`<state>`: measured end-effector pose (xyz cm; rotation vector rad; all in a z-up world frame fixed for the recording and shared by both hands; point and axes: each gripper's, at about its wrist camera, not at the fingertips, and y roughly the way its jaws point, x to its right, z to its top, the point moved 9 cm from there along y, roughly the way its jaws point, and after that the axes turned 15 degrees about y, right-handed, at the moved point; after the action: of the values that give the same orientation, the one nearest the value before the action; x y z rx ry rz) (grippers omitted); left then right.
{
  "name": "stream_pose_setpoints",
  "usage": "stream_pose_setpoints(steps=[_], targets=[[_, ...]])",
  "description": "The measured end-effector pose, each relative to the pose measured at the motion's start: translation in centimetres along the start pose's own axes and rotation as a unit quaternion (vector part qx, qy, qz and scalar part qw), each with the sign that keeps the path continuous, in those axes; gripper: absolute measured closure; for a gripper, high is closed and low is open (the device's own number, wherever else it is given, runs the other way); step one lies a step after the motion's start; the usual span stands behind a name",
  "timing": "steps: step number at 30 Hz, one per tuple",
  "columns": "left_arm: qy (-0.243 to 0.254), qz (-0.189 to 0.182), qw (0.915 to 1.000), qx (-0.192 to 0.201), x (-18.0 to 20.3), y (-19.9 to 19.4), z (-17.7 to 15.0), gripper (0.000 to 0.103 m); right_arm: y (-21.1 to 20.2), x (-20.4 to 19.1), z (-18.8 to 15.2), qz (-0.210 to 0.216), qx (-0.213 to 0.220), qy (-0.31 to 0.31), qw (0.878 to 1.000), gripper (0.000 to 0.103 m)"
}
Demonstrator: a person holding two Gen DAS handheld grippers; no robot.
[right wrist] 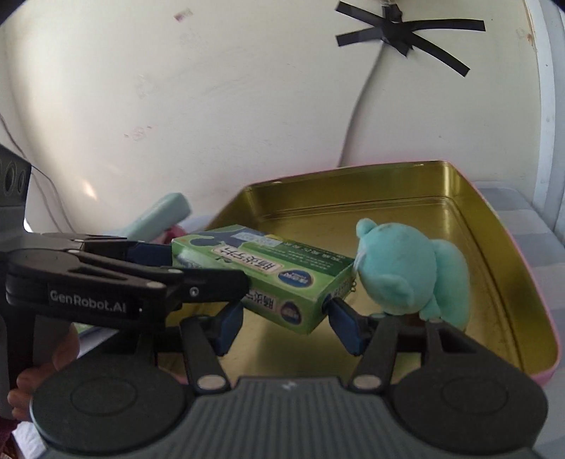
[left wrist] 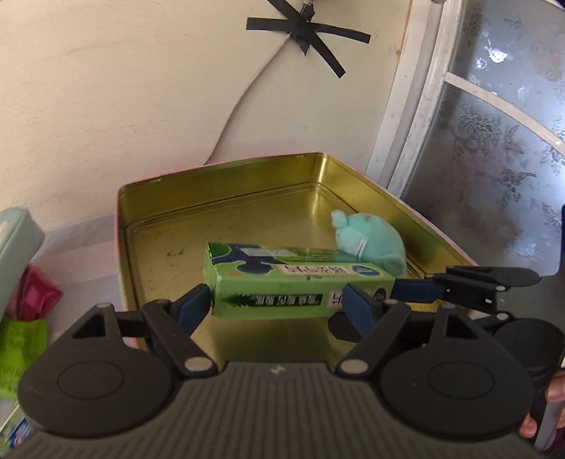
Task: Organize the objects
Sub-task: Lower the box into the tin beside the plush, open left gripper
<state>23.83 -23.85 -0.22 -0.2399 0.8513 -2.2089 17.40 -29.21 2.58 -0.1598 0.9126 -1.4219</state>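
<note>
A green carton (left wrist: 300,282) with printed labels hangs over the near part of an open gold tin (left wrist: 212,197). My left gripper (left wrist: 279,305) is shut on it, blue pads pressing its left end and front. My right gripper (right wrist: 284,316) is shut on the same carton (right wrist: 268,279), one pad on the long side and one at the right end. One finger (left wrist: 416,291) of the right gripper reaches in from the right. A teal plush toy (right wrist: 399,272) sits inside the tin (right wrist: 353,190) on its right side, touching the carton's end.
A pale teal box (left wrist: 17,243), a pink packet (left wrist: 31,296) and a green packet (left wrist: 17,353) lie left of the tin. Behind is a white wall with a taped cable (left wrist: 303,31). A frosted window (left wrist: 494,148) stands at the right.
</note>
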Motion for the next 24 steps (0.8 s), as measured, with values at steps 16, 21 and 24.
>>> stream_pose_setpoints(steps=[16,21,24], targets=[[0.051,0.068,0.9959,0.031,1.9,-2.8,-0.4,0.019,-1.7,1.9,-1.4,-0.044,0.075,-0.007,0.996,0.045],[0.043,0.079,0.9951,0.039,1.7,-5.6,-1.8,0.019,-3.6,0.7,-2.7,-0.028,0.092,0.007,0.995,0.045],[0.035,0.088,0.9947,0.040,1.3,-6.9,-2.8,0.019,-4.3,-0.7,-3.1,-0.022,0.097,0.009,0.995,0.044]])
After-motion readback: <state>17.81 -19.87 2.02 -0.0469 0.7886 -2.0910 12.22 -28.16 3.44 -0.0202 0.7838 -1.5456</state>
